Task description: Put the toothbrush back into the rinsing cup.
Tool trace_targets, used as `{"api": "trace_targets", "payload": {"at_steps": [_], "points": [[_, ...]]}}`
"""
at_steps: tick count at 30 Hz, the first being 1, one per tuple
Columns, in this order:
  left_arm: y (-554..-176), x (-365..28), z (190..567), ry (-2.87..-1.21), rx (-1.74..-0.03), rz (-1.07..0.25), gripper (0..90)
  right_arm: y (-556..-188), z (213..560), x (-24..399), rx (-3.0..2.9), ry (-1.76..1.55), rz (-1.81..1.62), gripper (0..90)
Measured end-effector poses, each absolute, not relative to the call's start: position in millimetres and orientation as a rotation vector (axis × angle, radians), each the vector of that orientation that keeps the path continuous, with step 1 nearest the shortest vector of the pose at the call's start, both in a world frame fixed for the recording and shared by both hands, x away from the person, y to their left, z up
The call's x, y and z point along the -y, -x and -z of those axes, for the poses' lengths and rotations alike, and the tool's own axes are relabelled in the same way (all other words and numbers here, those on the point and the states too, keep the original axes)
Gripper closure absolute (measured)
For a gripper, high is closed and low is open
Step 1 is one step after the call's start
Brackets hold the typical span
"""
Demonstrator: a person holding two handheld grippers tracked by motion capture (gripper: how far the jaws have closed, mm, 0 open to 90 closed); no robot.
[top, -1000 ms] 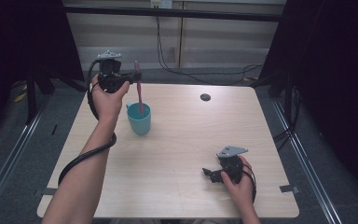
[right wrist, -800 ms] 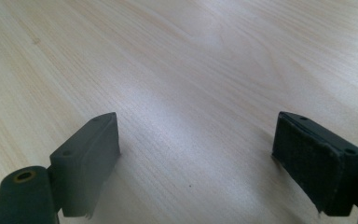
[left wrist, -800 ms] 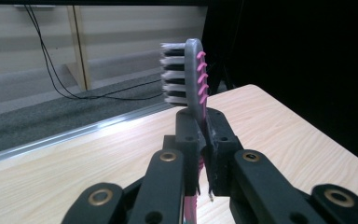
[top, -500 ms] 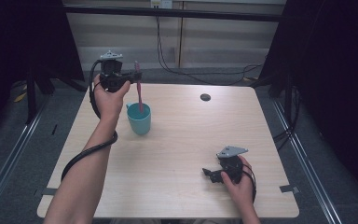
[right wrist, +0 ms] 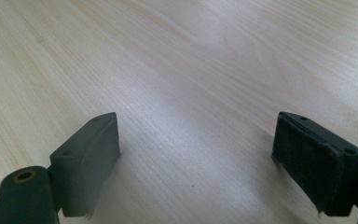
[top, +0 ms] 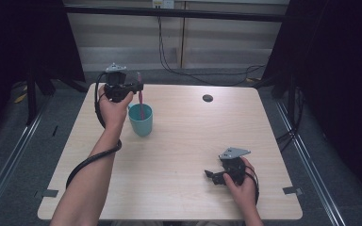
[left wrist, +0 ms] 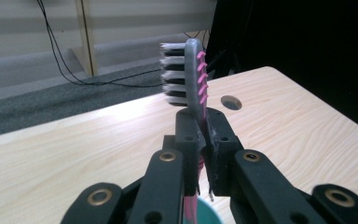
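Note:
A pink and grey toothbrush (top: 141,101) stands upright with its lower end inside a teal cup (top: 141,120) at the table's left rear. My left gripper (top: 138,87) is shut on the brush just above the cup. In the left gripper view the bristle head (left wrist: 186,74) rises past the closed jaws, bristles facing left, and a sliver of the cup's rim (left wrist: 204,216) shows at the bottom. My right gripper (top: 210,177) rests low near the table's front right, open, with nothing between its jaws; its view shows bare wood between the two pads (right wrist: 93,154).
The light wooden table (top: 193,141) has a dark round hole (top: 207,98) near its rear edge. Black cables hang behind the table, and dark frames stand on both sides. Both forearms enter from the bottom edge.

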State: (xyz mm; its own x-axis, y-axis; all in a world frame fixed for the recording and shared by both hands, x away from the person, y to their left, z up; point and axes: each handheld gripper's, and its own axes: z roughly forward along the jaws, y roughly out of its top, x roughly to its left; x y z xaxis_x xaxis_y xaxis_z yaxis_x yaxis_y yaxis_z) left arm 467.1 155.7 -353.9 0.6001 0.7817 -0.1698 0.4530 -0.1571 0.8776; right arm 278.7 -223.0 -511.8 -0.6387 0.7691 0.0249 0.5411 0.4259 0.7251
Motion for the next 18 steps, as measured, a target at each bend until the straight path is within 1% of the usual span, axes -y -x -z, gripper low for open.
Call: {"api": "trace_targets", "payload": {"at_steps": [18], "points": [[-459.7,-146.2,397.3,-1.846,-1.033,-0.383,85.0,-278.2,511.6,222.7,-2.386,-1.113,-1.039,14.2]]}}
